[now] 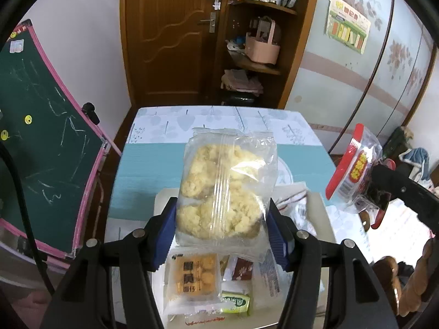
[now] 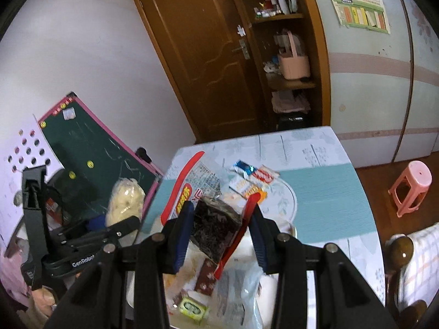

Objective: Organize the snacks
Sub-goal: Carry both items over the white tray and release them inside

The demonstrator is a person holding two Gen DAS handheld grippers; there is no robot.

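Observation:
My left gripper (image 1: 222,213) is shut on a clear bag of pale yellow crumbly pastries (image 1: 225,186) and holds it up above a white tray (image 1: 162,203) of snacks. The bag also shows at the left of the right wrist view (image 2: 124,200). My right gripper (image 2: 219,219) is shut on a red-edged packet with dark contents (image 2: 214,227), held above the same tray. That packet shows at the right of the left wrist view (image 1: 354,170). In the tray lie an orange-labelled pastry pack (image 1: 194,277), a green pack (image 1: 236,303) and a brown sachet (image 1: 242,270).
The table (image 2: 323,183) has a teal and leaf-print cloth. Several small snack packs (image 2: 252,178) lie on a round plate (image 2: 288,200) further back. A pink-framed chalkboard (image 1: 41,142) leans at the left. A pink stool (image 2: 411,186) stands at the right, a door and shelves behind.

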